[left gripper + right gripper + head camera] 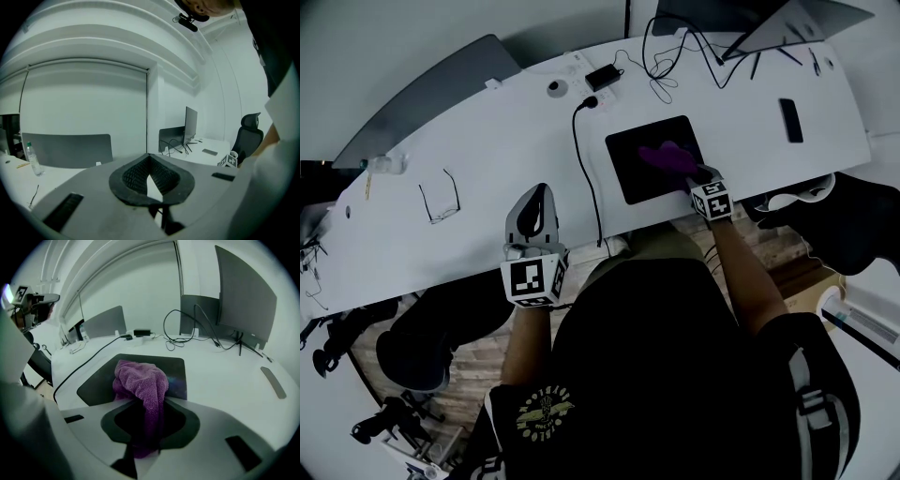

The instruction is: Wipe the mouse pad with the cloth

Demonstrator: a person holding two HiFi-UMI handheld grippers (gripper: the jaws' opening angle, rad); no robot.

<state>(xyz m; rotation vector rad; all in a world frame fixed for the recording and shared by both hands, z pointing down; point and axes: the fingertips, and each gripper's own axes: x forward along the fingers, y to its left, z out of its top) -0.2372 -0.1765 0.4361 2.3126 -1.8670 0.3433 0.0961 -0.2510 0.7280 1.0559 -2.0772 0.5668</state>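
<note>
The black mouse pad (630, 167) lies on the white desk (487, 141) near its front edge. A purple cloth (667, 157) rests bunched on the pad's right half. My right gripper (696, 175) is shut on the cloth's near end and holds it down on the pad. In the right gripper view the cloth (140, 378) hangs out between the jaws onto the mouse pad (96, 383). My left gripper (540, 195) hovers over the desk's front edge, left of the pad, with its jaws closed on nothing (150, 161).
A black cable (586, 173) runs down the desk just left of the pad from a power adapter (603, 75). Glasses (441, 202) lie at the left, a phone (790, 120) at the right. A monitor (243, 296) and tangled wires (675, 52) fill the back.
</note>
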